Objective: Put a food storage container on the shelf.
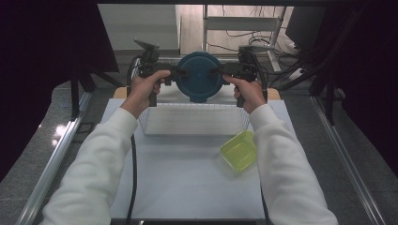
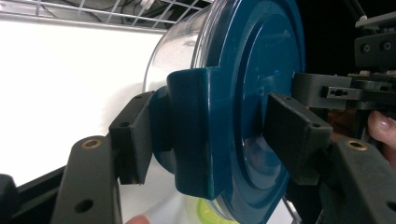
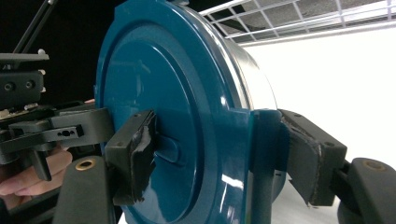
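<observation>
A round container with a dark blue lid point(image 1: 200, 76) is held in the air above the far side of a wire basket point(image 1: 195, 119), lid facing the camera. My left gripper point(image 1: 180, 73) is shut on the lid's left latch tab point(image 2: 196, 126); the clear body point(image 2: 175, 51) shows behind the lid. My right gripper point(image 1: 218, 72) is shut on the opposite latch tab point(image 3: 254, 154) of the blue lid point(image 3: 163, 93). Both hands grasp the gripper handles.
A yellow-green square tub point(image 1: 239, 150) lies on the white table point(image 1: 187, 183) at the right, in front of the basket. A metal rail point(image 1: 56, 159) runs along the table's left side; cables and a stand are beyond the far edge.
</observation>
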Motion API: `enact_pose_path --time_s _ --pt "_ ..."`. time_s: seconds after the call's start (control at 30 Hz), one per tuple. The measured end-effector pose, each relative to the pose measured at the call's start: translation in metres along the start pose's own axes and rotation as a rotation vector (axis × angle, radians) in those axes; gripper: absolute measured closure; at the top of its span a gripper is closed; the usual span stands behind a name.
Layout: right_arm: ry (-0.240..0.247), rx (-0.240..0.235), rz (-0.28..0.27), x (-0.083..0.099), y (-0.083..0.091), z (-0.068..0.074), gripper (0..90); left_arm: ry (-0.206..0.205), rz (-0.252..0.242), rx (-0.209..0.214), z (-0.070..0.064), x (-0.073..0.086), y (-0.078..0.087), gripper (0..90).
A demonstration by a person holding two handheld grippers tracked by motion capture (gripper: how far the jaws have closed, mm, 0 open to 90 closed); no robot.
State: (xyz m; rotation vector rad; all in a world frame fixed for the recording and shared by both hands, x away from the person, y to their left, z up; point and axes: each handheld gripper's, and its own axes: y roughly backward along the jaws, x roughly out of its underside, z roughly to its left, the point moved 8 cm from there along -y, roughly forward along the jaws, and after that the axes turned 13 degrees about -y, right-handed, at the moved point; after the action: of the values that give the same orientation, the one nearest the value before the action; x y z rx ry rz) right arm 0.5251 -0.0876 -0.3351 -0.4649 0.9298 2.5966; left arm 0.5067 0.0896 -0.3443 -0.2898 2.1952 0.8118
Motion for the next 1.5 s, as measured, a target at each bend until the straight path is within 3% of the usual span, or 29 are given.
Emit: enact_pose_path --time_s 0.63,0.87,1.13,1.23,1.27,1.3,1.33,1.5 --pt "-0.099 0.0 -0.011 -0.016 -0.017 -0.013 30.4 0.084 -0.008 0.044 0.02 -0.003 -0.013 32.9" --pt "-0.143 0.006 -0.032 -0.019 -0.024 -0.018 30.4 0.136 -0.014 0.071 0.03 -0.003 -0.019 31.8" --pt "-0.135 0.003 -0.059 -0.019 -0.025 -0.019 29.6 0.108 -0.035 0.068 0.03 -0.003 -0.02 30.4" --pt "-0.143 0.0 -0.074 -0.017 -0.026 -0.017 23.2 0.067 -0.048 0.032 0.025 -0.003 -0.022 24.3" --pt "-0.138 -0.013 -0.088 -0.016 -0.026 -0.014 17.1 0.037 -0.052 0.024 0.022 -0.002 -0.023 17.4" --pt "-0.137 -0.016 -0.093 -0.015 -0.026 -0.012 14.9 0.037 -0.052 0.024 0.022 -0.002 -0.023 14.8" --pt "-0.137 -0.016 -0.093 -0.015 -0.026 -0.012 14.9 0.012 -0.056 0.009 0.02 -0.002 -0.023 14.8" --pt "-0.053 0.044 -0.158 -0.015 -0.017 -0.007 9.1 -0.03 -0.095 -0.026 0.018 -0.002 -0.017 10.4"
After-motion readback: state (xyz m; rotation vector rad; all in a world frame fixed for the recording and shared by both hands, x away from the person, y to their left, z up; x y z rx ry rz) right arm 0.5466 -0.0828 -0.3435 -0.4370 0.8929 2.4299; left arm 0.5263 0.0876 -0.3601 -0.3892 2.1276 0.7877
